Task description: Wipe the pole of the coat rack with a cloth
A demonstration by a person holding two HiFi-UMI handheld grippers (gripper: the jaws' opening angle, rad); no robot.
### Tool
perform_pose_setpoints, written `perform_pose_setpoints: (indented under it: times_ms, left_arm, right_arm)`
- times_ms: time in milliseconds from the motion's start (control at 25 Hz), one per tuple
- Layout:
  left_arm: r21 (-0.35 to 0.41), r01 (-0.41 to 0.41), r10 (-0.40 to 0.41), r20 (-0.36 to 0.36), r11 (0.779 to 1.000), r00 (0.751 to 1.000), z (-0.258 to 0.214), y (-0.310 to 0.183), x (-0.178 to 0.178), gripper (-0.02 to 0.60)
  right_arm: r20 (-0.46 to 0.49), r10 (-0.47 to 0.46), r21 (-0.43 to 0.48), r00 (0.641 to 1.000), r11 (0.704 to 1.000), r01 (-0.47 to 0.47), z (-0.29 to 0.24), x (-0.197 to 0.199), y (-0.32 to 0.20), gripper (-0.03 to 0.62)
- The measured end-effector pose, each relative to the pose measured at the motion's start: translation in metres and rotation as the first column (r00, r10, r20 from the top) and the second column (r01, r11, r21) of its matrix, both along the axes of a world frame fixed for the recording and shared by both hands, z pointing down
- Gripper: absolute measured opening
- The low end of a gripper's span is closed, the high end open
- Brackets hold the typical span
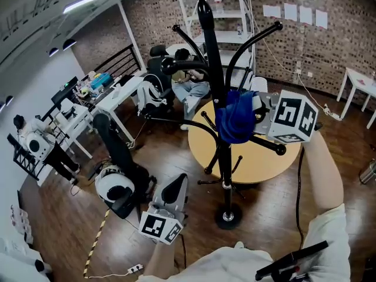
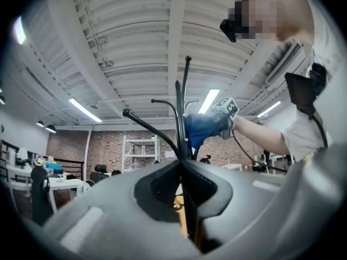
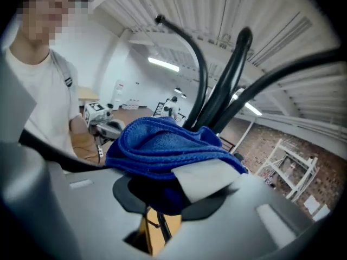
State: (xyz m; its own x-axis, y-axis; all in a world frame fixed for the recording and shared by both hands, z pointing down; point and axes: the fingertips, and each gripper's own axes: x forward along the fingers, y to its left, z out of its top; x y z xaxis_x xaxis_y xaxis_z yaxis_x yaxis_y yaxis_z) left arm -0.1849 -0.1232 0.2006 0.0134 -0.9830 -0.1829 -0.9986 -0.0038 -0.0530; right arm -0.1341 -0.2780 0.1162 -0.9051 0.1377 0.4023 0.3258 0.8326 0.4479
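The black coat rack stands on the wood floor, and its pole (image 1: 222, 151) rises to a rounded top between curved hooks. A blue cloth (image 1: 235, 117) is bunched against the pole at mid height, with my right gripper (image 1: 254, 117) shut on it from the right. In the right gripper view the cloth (image 3: 162, 145) fills the jaws (image 3: 173, 180), and the pole (image 3: 227, 80) rises just behind. My left gripper (image 1: 175, 188) hangs low near the rack's base, shut and holding nothing. In its own view the jaws (image 2: 180, 164) meet, with the pole (image 2: 180, 118) and cloth (image 2: 198, 128) above.
A round wooden table (image 1: 261, 157) stands right behind the rack. A black robot arm with a white base (image 1: 114, 184) is on the floor to the left. White desks (image 1: 111, 96), a white shelf (image 1: 226, 16) and a small white table (image 1: 359, 81) line the room.
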Motion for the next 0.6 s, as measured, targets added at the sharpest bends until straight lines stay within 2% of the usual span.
perform_pose_setpoints:
  times_ms: [40,120,240,280,360,440,520,600]
  left_arm:
    - [-0.01,-0.003,0.003,0.0,1.0,1.0,-0.001,-0.005,0.0,0.002]
    - [-0.021,-0.011,0.011,0.003,1.0,1.0,-0.005,-0.017,0.0,0.002]
    - [0.003,-0.015,0.015,0.016,1.0,1.0,-0.01,-0.029,0.001,0.002]
    - [0.017,-0.015,0.015,0.026,1.0,1.0,-0.012,-0.03,0.001,0.002]
    - [0.039,-0.034,0.032,0.052,0.999,0.998,-0.018,-0.034,0.001,0.002]
    - [0.059,-0.083,0.079,0.077,0.995,0.994,-0.026,-0.04,0.002,0.002]
    - [0.075,-0.132,0.124,0.103,0.988,0.987,-0.036,-0.044,-0.002,0.002]
    - [0.087,-0.173,0.163,0.115,0.981,0.98,-0.044,-0.046,-0.013,0.002]
  right_arm:
    - [0.002,-0.028,-0.032,1.0,0.999,0.028,0.005,0.0,0.001,0.094]
    - [0.067,-0.053,-0.089,0.996,0.994,0.059,-0.003,0.001,-0.002,0.095]
    - [0.244,0.015,-0.088,0.97,0.996,0.006,-0.033,0.016,-0.012,0.095]
    - [0.33,0.062,-0.106,0.942,0.994,-0.028,-0.049,0.03,-0.015,0.095]
    - [0.495,0.178,-0.148,0.85,0.982,-0.119,-0.088,0.074,-0.017,0.095]
    - [0.587,0.252,-0.139,0.769,0.967,-0.211,-0.116,0.118,-0.002,0.095]
    - [0.623,0.253,-0.073,0.741,0.961,-0.266,-0.124,0.132,0.031,0.095]
    - [0.635,0.234,0.012,0.736,0.95,-0.313,-0.124,0.11,0.071,0.095]
